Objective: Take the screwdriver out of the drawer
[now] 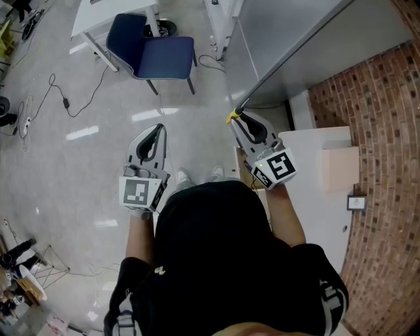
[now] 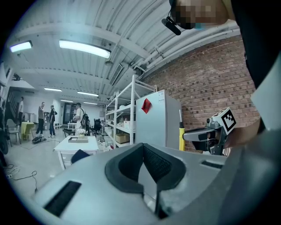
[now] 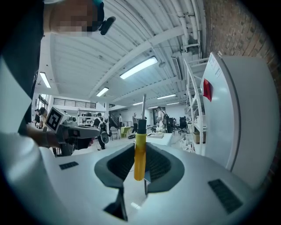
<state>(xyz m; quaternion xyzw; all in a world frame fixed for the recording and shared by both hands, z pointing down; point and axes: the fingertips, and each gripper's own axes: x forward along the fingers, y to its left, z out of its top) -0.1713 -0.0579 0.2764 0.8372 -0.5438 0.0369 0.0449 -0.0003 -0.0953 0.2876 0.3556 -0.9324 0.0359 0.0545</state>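
The screwdriver (image 3: 139,154) has a yellow handle with a black collar and a thin metal shaft. It stands upright between the pads of my right gripper (image 3: 140,173), which is shut on the handle. From the head view the right gripper (image 1: 239,119) is held out over the floor, just left of the white cabinet (image 1: 315,190), with the yellow handle (image 1: 233,117) at its tips. My left gripper (image 1: 157,133) hangs level beside it over the floor. Its jaws (image 2: 151,178) meet with nothing between them. The left gripper view shows the right gripper (image 2: 206,134) and the screwdriver (image 2: 181,138) off to the right.
A tall grey cabinet (image 1: 282,39) stands ahead on the right, against a brick wall (image 1: 387,131). A blue chair (image 1: 154,49) and a white table (image 1: 105,16) stand ahead on the left. Cables (image 1: 62,98) lie on the glossy floor. Shelves (image 2: 120,118) and several people (image 2: 44,116) are far off.
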